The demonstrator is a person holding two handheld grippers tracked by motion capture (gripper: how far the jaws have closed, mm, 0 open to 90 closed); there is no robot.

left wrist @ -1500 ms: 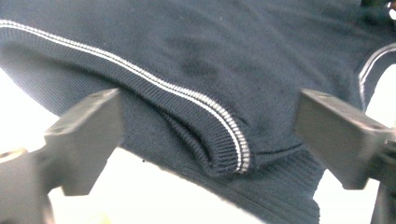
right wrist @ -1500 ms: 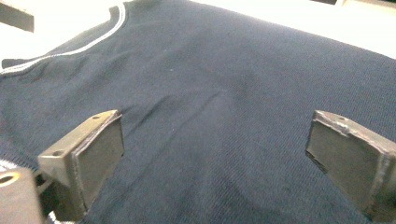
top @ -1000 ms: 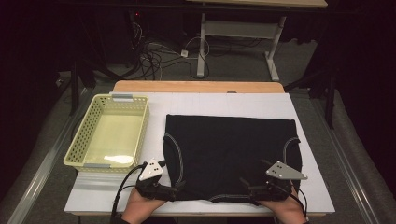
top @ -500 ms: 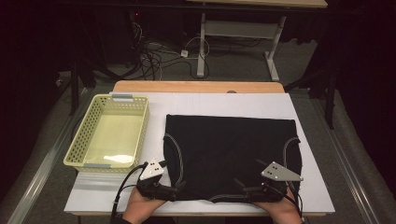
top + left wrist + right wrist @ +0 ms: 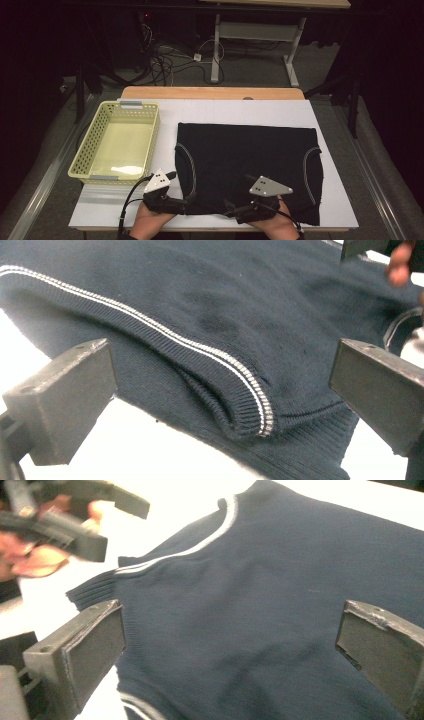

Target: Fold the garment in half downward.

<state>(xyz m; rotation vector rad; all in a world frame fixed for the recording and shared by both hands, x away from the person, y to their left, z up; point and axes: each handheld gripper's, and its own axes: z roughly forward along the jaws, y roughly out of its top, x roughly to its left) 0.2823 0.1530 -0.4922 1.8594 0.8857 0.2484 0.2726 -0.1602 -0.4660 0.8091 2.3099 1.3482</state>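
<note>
A dark knit sweater (image 5: 247, 165) with pale striped trim lies flat across the white surface (image 5: 210, 112), just right of a yellow basket (image 5: 84, 150). The left gripper (image 5: 186, 204) sits at the sweater's near-left hem, its fingers (image 5: 65, 400) spread wide over the ribbed, striped edge — gripping nothing. The right gripper (image 5: 232, 210) hovers over the near edge toward the middle, its fingers (image 5: 85, 652) likewise wide apart above the knit — the two grippers near each other.
</note>
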